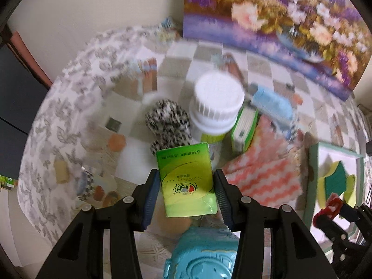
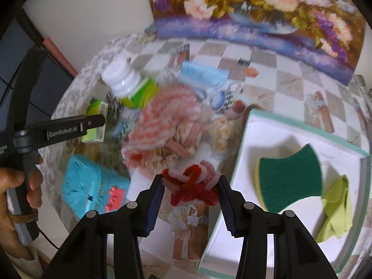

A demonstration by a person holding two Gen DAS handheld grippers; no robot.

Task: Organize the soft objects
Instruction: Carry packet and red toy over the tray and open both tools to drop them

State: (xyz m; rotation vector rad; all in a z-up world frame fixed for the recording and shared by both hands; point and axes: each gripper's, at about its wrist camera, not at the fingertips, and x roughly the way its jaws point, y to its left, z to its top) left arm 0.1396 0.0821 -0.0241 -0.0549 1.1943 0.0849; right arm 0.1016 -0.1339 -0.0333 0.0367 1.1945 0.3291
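Left gripper [image 1: 187,194] pinches a green tissue pack [image 1: 186,181], pads pressed on both sides, held above the table. Right gripper [image 2: 190,186] clamps a red-pink chenille twist [image 2: 193,186], just left of the tray [image 2: 246,144]. Tray already holds a sponge [image 2: 290,179] and a lime cloth [image 2: 337,211]. Left on the table [image 2: 267,69]: striped pink cloth [image 2: 162,121], blue cloth [image 2: 202,75], speckled plush [image 1: 168,123], second tissue pack [image 1: 244,127]. Bottle [image 1: 216,102] and blue toy [image 2: 93,186] look hard, likely stay. Roughly a third done, I'd judge.

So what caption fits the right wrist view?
Right gripper holds a red-pink bundle beside the tray.
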